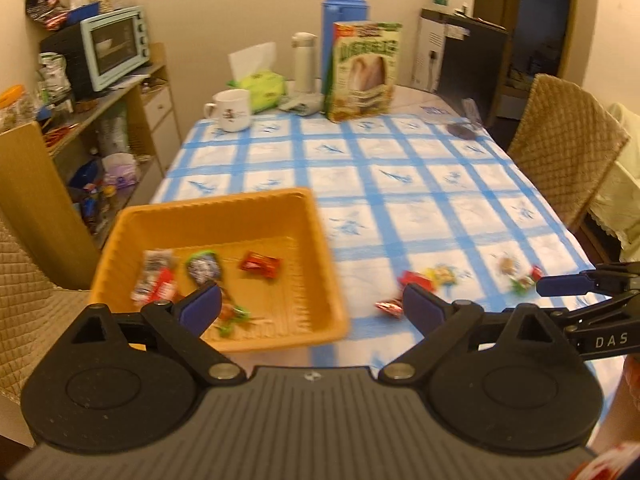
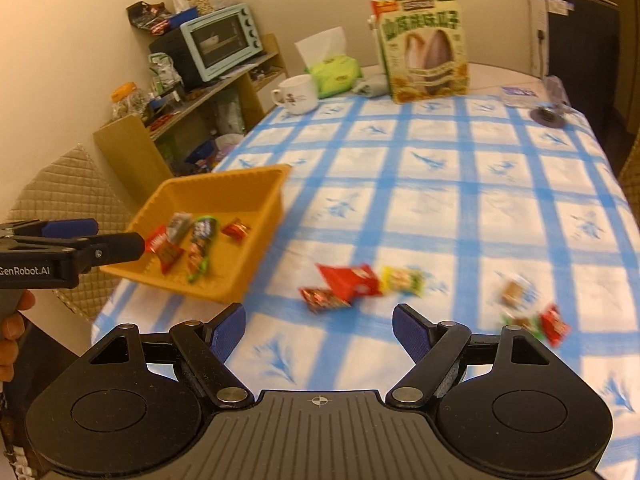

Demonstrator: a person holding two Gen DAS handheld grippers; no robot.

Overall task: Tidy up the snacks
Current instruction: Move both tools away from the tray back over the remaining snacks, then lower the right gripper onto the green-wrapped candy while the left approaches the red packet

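Only my right view shows my hand, loose snacks right of orange basket, ahead of my spread empty right gripper, left gripper spread too.

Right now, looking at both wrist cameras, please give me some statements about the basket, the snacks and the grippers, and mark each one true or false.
1. The orange basket is empty. False: several wrapped snacks lie inside it.
2. Some snacks lie on the checked tablecloth. True.
3. The left gripper is shut on a candy. False: its jaws stand open and hold nothing.
4. The right gripper is open. True.
5. The white mug stands inside the basket. False: it stands at the table's far end.
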